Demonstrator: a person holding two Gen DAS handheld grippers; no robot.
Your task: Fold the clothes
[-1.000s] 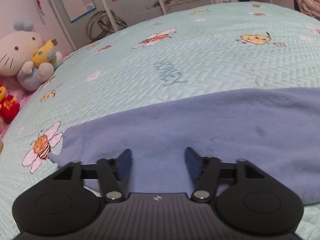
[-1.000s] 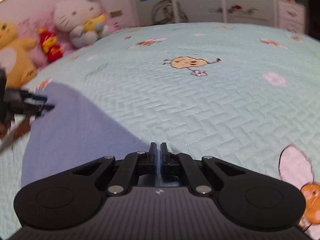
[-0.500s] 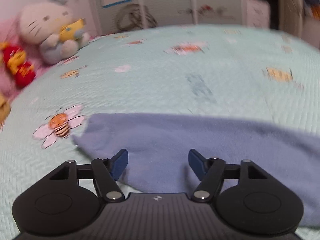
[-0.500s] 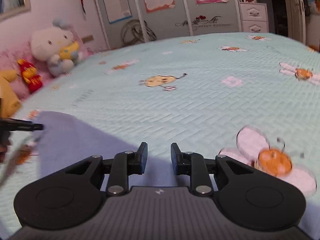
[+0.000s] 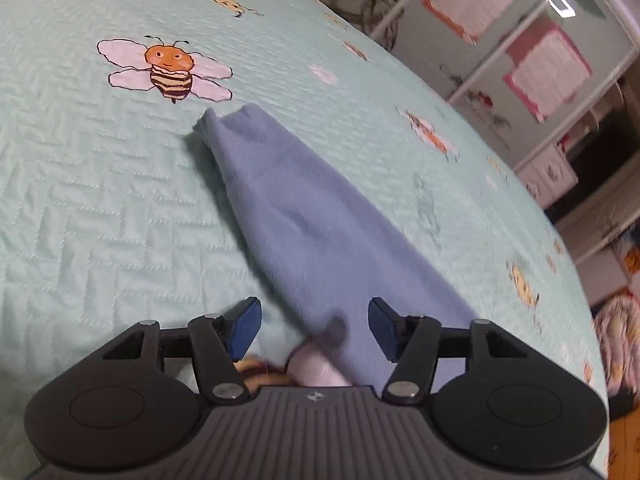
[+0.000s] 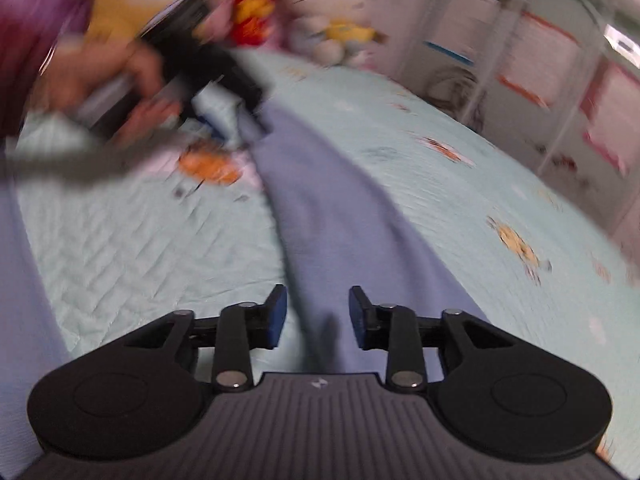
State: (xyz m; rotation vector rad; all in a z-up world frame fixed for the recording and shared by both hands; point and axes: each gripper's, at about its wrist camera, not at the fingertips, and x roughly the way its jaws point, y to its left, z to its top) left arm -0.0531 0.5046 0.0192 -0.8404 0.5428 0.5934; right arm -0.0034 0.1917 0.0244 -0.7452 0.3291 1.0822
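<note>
- The left wrist view shows the blue garment (image 5: 320,216) as a long strip lying on the mint bedspread (image 5: 88,184), its end just beside a printed bee (image 5: 170,68); the left gripper (image 5: 314,330) has been narrowing, pads apart, gripping nothing.
- Only the right wrist view shows a hand (image 6: 120,80) holding that gripper, heavily blurred, with plush toys (image 6: 256,8) behind.
- The right gripper (image 6: 316,316) has been opening, empty, above the garment.

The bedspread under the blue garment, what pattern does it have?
Pale mint quilted bedspread printed with cartoon bees, clearest in the left wrist view.
</note>
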